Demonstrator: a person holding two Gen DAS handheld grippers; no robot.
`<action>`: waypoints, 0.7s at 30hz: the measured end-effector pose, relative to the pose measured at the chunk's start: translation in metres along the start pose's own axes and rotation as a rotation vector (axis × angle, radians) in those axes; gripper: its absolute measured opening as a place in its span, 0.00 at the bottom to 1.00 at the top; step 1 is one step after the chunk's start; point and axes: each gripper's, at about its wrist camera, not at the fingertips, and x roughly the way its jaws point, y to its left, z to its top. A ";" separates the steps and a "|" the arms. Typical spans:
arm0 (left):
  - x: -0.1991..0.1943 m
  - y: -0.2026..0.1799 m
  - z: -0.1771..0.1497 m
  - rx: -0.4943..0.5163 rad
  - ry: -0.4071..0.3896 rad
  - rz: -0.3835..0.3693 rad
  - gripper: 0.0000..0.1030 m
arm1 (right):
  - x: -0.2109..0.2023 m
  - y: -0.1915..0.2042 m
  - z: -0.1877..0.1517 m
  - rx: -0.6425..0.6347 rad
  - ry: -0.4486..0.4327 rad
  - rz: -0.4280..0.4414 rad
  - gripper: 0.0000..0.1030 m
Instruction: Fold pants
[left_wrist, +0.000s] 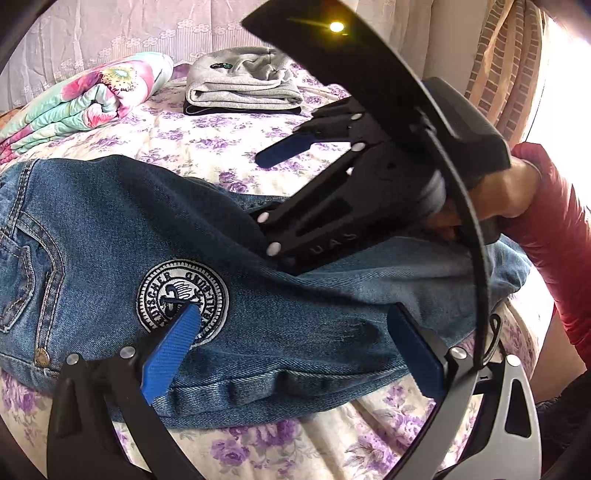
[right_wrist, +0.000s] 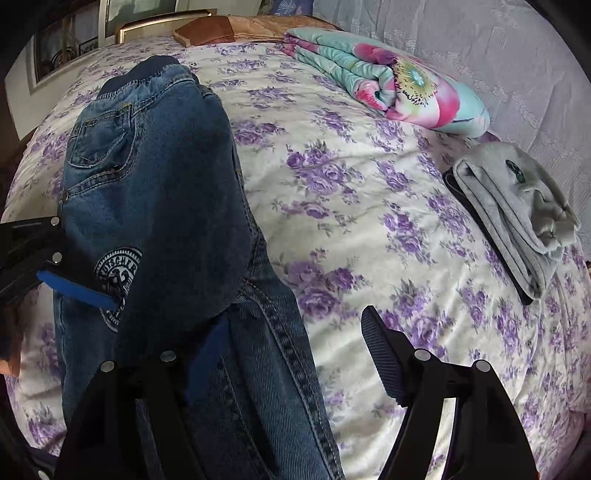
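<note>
Blue jeans (left_wrist: 110, 229) with a round white patch (left_wrist: 183, 299) lie folded on the bed; they also show in the right wrist view (right_wrist: 155, 192). My left gripper (left_wrist: 295, 343) is open, its blue pads low over the jeans, one fingertip (left_wrist: 184, 321) on the patch. My right gripper (right_wrist: 295, 354) is open at the jeans' far edge, one finger resting on the denim, the other over the sheet. The right gripper also shows in the left wrist view (left_wrist: 273, 188).
A floral bedsheet (right_wrist: 351, 192) covers the bed. A folded flowered quilt (right_wrist: 391, 85) lies at the back. A stack of folded grey and black clothes (right_wrist: 517, 210) lies at the right. A curtain (left_wrist: 502, 55) and bright window are beyond the bed.
</note>
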 end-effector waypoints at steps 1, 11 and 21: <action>0.000 0.001 0.000 -0.005 -0.002 -0.005 0.95 | 0.001 -0.003 0.000 0.005 -0.005 0.003 0.72; -0.002 0.002 0.001 -0.018 -0.009 -0.021 0.95 | 0.006 -0.060 -0.014 0.282 -0.052 0.052 0.70; -0.004 0.006 0.002 -0.045 -0.020 -0.053 0.95 | -0.030 -0.048 -0.017 0.308 -0.090 0.110 0.52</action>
